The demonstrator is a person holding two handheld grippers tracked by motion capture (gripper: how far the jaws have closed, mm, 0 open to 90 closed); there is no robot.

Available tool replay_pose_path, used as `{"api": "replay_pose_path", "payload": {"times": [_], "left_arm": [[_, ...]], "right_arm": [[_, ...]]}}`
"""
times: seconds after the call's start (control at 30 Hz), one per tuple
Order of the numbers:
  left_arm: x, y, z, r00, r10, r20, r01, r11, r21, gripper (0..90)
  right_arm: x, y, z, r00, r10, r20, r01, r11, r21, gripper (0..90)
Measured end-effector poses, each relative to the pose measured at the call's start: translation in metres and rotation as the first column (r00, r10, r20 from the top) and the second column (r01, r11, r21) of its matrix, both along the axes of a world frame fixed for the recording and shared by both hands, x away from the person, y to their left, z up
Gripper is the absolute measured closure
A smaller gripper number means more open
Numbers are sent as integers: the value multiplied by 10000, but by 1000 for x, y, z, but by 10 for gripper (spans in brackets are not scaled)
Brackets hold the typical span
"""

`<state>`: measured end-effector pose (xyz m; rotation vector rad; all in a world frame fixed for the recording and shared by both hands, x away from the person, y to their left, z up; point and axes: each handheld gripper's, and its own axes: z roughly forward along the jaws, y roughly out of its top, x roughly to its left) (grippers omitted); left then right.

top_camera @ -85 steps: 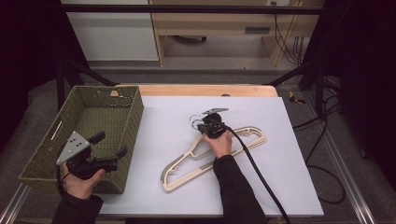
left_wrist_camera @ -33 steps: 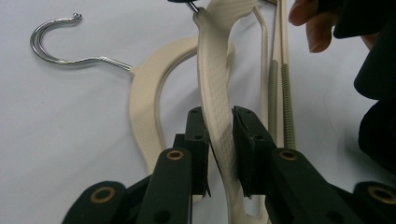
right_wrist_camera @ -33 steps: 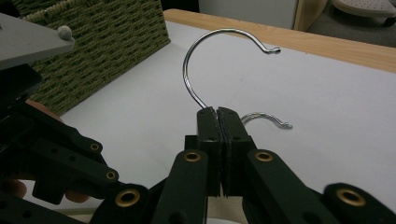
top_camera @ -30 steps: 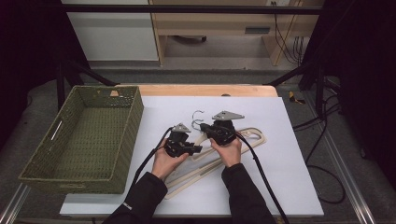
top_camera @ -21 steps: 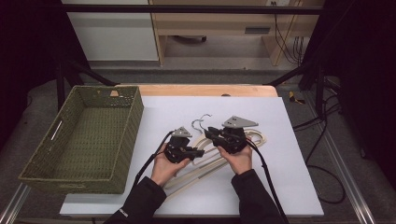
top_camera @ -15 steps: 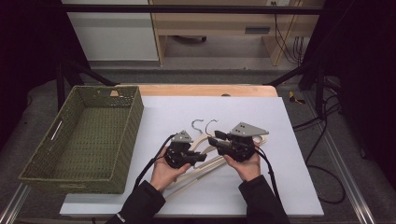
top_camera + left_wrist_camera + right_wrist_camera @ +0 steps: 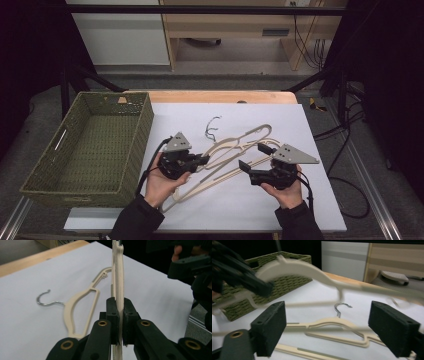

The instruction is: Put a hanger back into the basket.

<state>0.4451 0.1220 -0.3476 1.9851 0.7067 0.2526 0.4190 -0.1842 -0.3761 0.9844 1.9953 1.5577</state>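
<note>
Cream plastic sits pinched between the pads of our left gripper (image 7: 120,322): they are clamped tight on the raised hanger (image 7: 119,277), which runs straight out ahead of them. Our right gripper (image 7: 254,159) has just been opening; its jaws stand wide, nothing pressed between them. A second hanger (image 7: 337,327) lies flat on the table (image 7: 240,200) just beyond them. No writing is readable anywhere.

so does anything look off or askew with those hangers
Nothing looks broken or spilled. One cream hanger is lifted off the table, clamped in the left gripper, tilted above the second hanger lying flat on the white sheet. The right gripper is open, gripping nothing.
</note>
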Motion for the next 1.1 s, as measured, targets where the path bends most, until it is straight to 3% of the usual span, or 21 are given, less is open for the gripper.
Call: {"api": "replay_pose_path", "payload": {"times": [0.1, 0.2, 0.47, 0.53, 0.63, 0.67, 0.73, 0.77, 0.97, 1.1], "left_arm": [[-1, 11, 11, 9997, 119, 214, -120, 9999, 23, 859], [-3, 32, 31, 9983, 346, 477, -339, 9993, -155, 859], [-4, 69, 61, 9931, 606, 1006, -603, 9982, -57, 859], [0, 87, 69, 9921, 673, 1055, -667, 9977, -92, 859], [2, 100, 74, 9909, 733, 1129, -733, 9973, -37, 859], [5, 113, 78, 9881, 884, 1256, -890, 9960, -9, 859], [7, 118, 79, 9873, 944, 1280, -954, 9954, 14, 859], [10, 131, 82, 9841, 1155, 1348, -1169, 9931, 27, 859], [20, 166, 87, 9746, 1598, 1568, -1674, 9852, 362, 859], [28, 189, 87, 9685, 1917, 1587, -1999, 9791, 374, 859]], "right_arm": [[-2, -7, -1, 9998, -182, -37, 182, 9998, 44, 117], [-2, -15, -3, 9985, -540, -43, 541, 9985, 35, 93], [-1, -20, -6, 9976, -692, -85, 692, 9976, 24, 83], [0, -22, -7, 9970, -747, -188, 748, 9972, 0, 76], [-1, -23, -7, 9965, -817, -150, 817, 9967, -18, 70], [-1, -23, -7, 9966, -811, -113, 811, 9967, -26, 66], [0, -24, -8, 9959, -903, -63, 903, 9959, -31, 62], [0, -25, -8, 9956, -936, -99, 935, 9956, -30, 60], [1, -25, -10, 9946, -1033, -127, 1031, 9946, -116, 53], [2, -25, -10, 9944, -1044, -134, 1042, 9945, -130, 48]]}}
